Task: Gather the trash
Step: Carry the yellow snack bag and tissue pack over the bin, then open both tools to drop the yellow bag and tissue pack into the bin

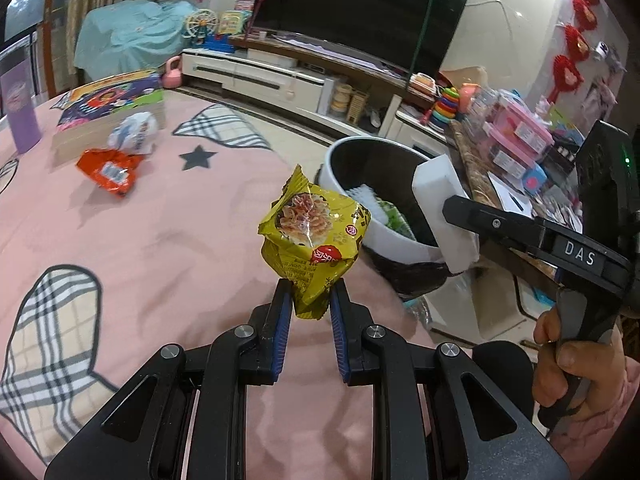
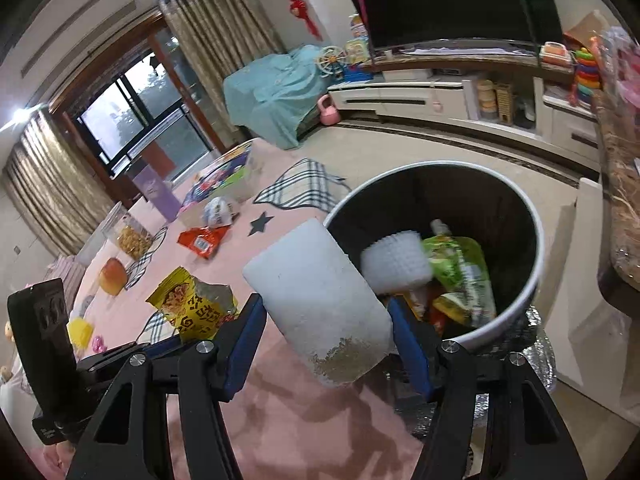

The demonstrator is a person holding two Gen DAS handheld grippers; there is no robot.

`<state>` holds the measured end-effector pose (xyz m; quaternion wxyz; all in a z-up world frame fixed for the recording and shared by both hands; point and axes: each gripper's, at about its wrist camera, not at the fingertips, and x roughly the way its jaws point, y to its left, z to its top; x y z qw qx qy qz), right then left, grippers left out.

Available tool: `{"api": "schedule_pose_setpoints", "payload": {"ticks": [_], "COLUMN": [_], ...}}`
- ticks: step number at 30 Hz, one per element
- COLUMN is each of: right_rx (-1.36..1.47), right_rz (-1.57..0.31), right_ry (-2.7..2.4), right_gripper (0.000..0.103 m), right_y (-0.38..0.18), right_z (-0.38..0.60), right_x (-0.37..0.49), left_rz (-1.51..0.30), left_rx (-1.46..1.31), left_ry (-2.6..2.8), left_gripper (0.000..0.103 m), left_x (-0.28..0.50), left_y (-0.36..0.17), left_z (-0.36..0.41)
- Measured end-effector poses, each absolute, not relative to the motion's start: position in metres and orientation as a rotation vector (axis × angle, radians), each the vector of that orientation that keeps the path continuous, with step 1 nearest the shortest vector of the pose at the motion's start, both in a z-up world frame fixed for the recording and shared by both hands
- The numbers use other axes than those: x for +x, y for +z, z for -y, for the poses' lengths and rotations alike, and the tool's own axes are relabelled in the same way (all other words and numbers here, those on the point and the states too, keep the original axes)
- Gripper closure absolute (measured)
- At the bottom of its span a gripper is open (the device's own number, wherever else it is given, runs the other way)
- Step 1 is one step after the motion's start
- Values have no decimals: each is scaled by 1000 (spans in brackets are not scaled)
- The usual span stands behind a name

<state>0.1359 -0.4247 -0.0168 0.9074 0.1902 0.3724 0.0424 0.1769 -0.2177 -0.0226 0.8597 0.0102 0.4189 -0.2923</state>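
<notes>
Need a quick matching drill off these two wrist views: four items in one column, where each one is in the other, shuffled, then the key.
Items:
1. yellow snack wrapper
2. white foam block
3. green pouch
4. orange wrapper

Places:
A. inside the trash bin
B. lying on the pink cloth
C. clamped in the left gripper
D. clamped in the right gripper

Pairs: 1-C, 2-D, 3-A, 4-B
</notes>
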Motion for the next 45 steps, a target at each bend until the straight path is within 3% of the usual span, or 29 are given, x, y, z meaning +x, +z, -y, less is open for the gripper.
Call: {"api": "schedule_pose_setpoints", "payload": {"ticks": [45], "right_rx": [486], "right_rz": [-789], "right_ry": [-23], "right_gripper": [36], "right_y": [-33], "right_z": [507], "right_x": [157], "left_rz": [-906], "left_rx": [111], "left_ry": [-687], "left_gripper": [85], "left_x": [229], "left_y": [-13], "left_z": [318]}}
